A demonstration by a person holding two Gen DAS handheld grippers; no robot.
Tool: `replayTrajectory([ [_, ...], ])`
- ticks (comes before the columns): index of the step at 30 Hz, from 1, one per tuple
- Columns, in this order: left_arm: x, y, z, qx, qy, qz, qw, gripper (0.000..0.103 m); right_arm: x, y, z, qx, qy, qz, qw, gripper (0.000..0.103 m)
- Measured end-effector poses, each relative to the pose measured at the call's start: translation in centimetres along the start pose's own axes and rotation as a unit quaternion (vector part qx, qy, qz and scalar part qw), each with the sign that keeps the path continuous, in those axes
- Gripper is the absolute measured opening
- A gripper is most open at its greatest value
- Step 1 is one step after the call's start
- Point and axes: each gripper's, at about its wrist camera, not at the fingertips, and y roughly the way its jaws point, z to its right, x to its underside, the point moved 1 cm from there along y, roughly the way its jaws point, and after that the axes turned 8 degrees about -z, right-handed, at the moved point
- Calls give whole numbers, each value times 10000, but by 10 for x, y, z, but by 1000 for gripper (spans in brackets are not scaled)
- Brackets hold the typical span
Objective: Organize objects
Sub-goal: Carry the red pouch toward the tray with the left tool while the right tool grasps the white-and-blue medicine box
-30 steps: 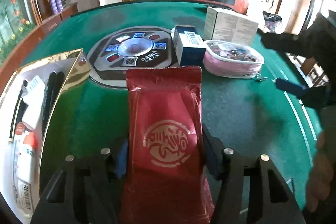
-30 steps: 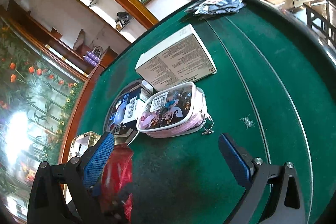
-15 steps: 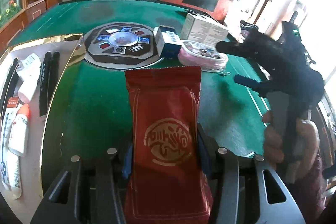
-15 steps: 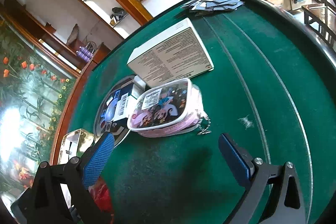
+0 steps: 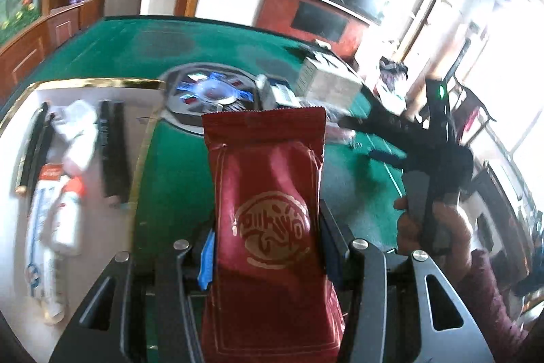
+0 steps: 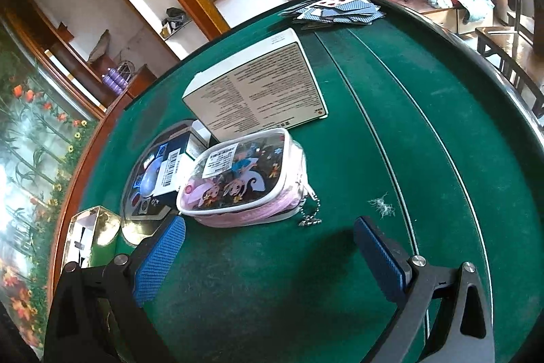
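My left gripper [image 5: 267,247] is shut on a red foil pouch [image 5: 267,193] with a gold emblem and holds it upright above the green felt table [image 5: 173,159]. A gold-rimmed white tray [image 5: 27,131] with tubes and black pens lies to its left. My right gripper [image 6: 268,256] is open and empty, low over the felt just in front of a pink clear-topped pouch [image 6: 243,182]. The right gripper also shows in the left wrist view [image 5: 401,138], held in a hand at the right.
A white printed box [image 6: 258,91] and a blue barcode box [image 6: 170,172] lie behind the pink pouch, beside the table's centre console [image 6: 146,189]. Playing cards [image 6: 336,11] are scattered at the far edge. The tray corner [image 6: 88,237] shows at the left.
My left gripper has lifted and pulled back with the red pouch, towards the tray side. My right gripper has moved closer to the pink pouch.
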Motion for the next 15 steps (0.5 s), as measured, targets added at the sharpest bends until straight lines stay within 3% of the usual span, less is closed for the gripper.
replayTrajectory([
  [7, 0, -49, -43, -331, -372, 479, 9976, 49, -10, -20, -13, -50, -175, 161, 9997, 101],
  [10, 2, -60, -64, -348, -612, 589, 9958, 49, -27, -23, -42, -397, -361, -15, 9986, 101],
  [13, 4, -66, -81, -367, -736, 642, 9945, 49, -42, -19, -85, -229, -906, -101, 9956, 100],
  [15, 7, -69, -89, -405, -773, 681, 9939, 49, -50, -9, -112, -119, -1220, -231, 9922, 90],
])
